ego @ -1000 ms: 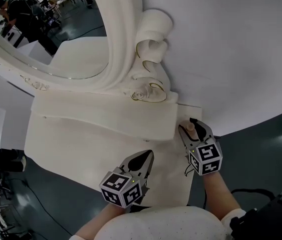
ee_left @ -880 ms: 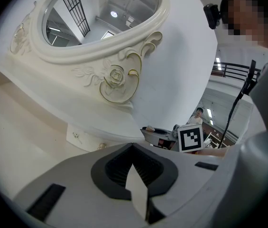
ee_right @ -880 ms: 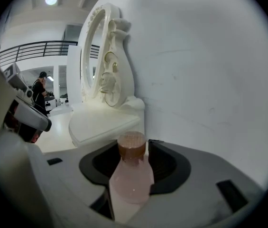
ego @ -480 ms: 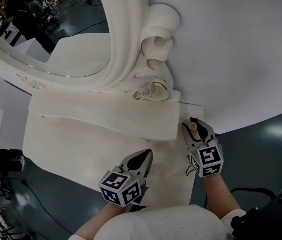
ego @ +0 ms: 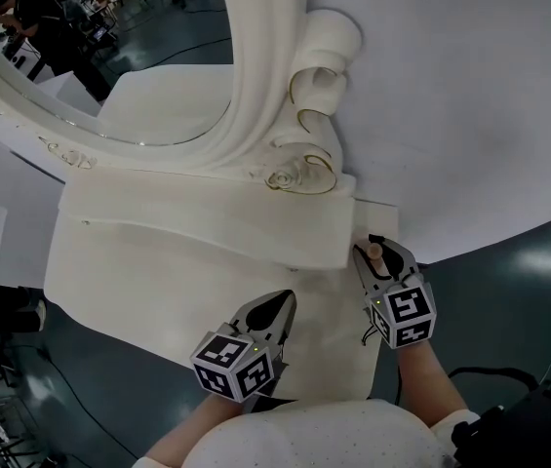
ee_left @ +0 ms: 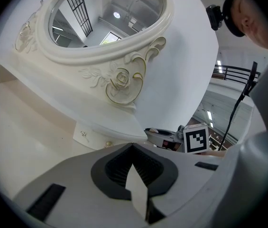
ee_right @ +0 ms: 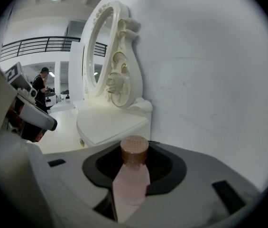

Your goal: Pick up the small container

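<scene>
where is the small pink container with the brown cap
The pink container is clamped in the right gripper, low right in the head view, beside the cream dressing table's raised shelf.

Small container right of shelf

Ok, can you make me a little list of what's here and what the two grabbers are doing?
place: white table with a fancy mirror, against a white wall
left gripper: fingers together, nothing in them, over the table's front
right gripper: fingers shut on the bottle, at the table's right end by the wall
bottle: small, pink, brown cap, upright
lifted yet: cannot tell
</scene>
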